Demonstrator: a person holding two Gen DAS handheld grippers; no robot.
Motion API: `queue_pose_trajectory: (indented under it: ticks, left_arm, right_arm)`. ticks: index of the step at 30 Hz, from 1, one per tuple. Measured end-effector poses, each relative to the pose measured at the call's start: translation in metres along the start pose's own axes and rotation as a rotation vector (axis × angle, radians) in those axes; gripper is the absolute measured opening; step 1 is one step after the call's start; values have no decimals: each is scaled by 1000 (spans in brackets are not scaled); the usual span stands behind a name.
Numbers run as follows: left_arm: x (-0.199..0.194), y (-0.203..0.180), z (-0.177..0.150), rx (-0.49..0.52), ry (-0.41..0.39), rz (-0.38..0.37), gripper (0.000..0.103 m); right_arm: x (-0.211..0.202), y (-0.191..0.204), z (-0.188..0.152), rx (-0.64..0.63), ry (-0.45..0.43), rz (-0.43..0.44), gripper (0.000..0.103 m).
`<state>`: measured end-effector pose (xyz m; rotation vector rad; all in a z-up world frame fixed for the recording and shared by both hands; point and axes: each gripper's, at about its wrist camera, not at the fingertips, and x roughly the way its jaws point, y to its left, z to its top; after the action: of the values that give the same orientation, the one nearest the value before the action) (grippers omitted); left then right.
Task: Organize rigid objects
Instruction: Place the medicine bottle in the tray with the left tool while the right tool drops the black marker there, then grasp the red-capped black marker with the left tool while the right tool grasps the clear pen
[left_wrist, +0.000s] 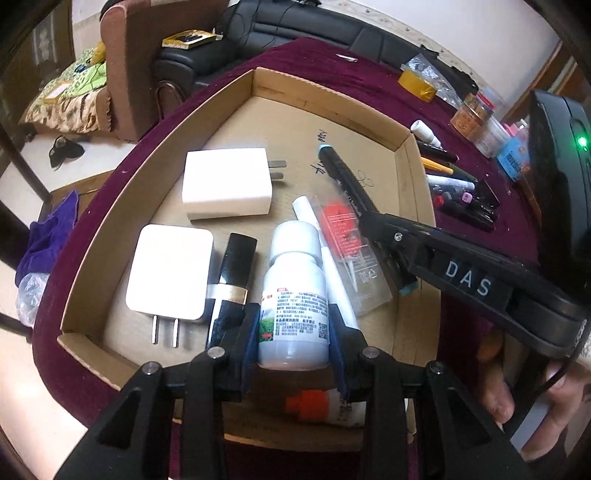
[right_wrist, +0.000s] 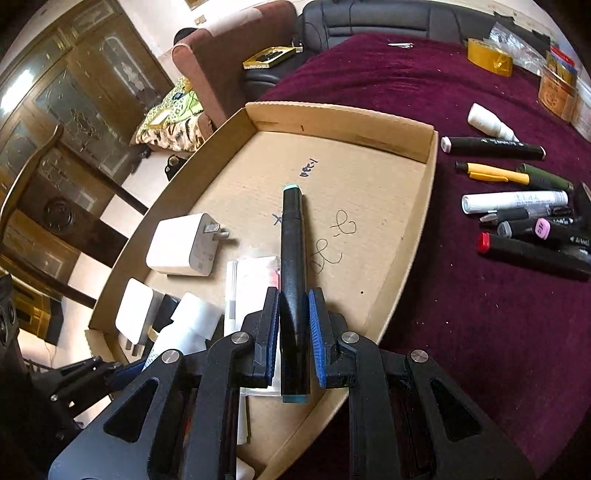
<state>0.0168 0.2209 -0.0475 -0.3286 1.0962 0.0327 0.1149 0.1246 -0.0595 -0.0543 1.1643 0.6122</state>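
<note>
A shallow cardboard tray (left_wrist: 404, 173) (right_wrist: 430, 177) lies on the maroon table. My left gripper (left_wrist: 293, 332) is shut on a white medicine bottle (left_wrist: 293, 299), held over the tray's near side; the bottle also shows in the right wrist view (right_wrist: 184, 325). My right gripper (right_wrist: 293, 306) is shut on a black marker with teal ends (right_wrist: 291, 240) (left_wrist: 340, 173), lying along the tray floor. Two white chargers (left_wrist: 227, 184) (left_wrist: 170, 273), a black lipstick (left_wrist: 232, 269), a white pen (left_wrist: 332, 266) and a clear packet (left_wrist: 351, 251) lie in the tray.
Several markers and pens (right_wrist: 517, 206) and a small white bottle (right_wrist: 487, 122) lie on the cloth right of the tray. A yellow tape roll (right_wrist: 489, 57) and jars (left_wrist: 476, 114) stand at the back right. An orange-capped bottle (left_wrist: 314, 402) lies under my left gripper.
</note>
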Motion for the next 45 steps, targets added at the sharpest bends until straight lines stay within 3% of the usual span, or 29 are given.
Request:
queue_pose_trajectory:
  ticks: [1, 3, 5, 7, 12, 16, 25, 29, 36, 38, 42, 45]
  left_arm:
    - [-1, 0, 0, -2, -6, -13, 50]
    - [-6, 1, -1, -4, -29, -43, 57]
    - [-11, -1, -2, 2, -50, -42, 64]
    - [-17, -4, -3, 8, -68, -53, 64]
    - [-37, -24, -6, 49, -121, -101, 65]
    - [-39, -62, -3, 129, -129, -126, 65]
    - [-17, -121, 7, 201, -83, -181, 65]
    - [-14, -135, 8, 234, -76, -183, 65]
    - [-11, -134, 7, 218, -64, -190, 65]
    - [-10, -132, 7, 208, -58, -187, 65]
    - [-7, -126, 8, 182, -50, -195, 65]
    - [-3, -126, 6, 184, -37, -196, 65]
  right_arm:
    - [0, -1, 1, -1, 8, 16, 17]
    - [-2, -6, 2, 9, 21, 45, 19]
    - [-12, -12, 1, 11, 16, 62, 33]
    - [-29, -15, -4, 11, -19, 84, 34]
    - [-81, -43, -33, 5, -115, 244, 42]
    - [-103, -79, -57, 16, -153, 245, 42]
    - [-123, -180, -66, 118, -144, 119, 42]
    - [-125, -203, -58, 114, -143, 74, 42]
    - [-103, -208, -5, -29, -103, -25, 41]
    - [-85, -207, 10, -72, -56, -29, 41]
    - [-59, -202, 20, -183, -15, -99, 41]
    - [-51, -192, 17, -262, 14, -78, 42]
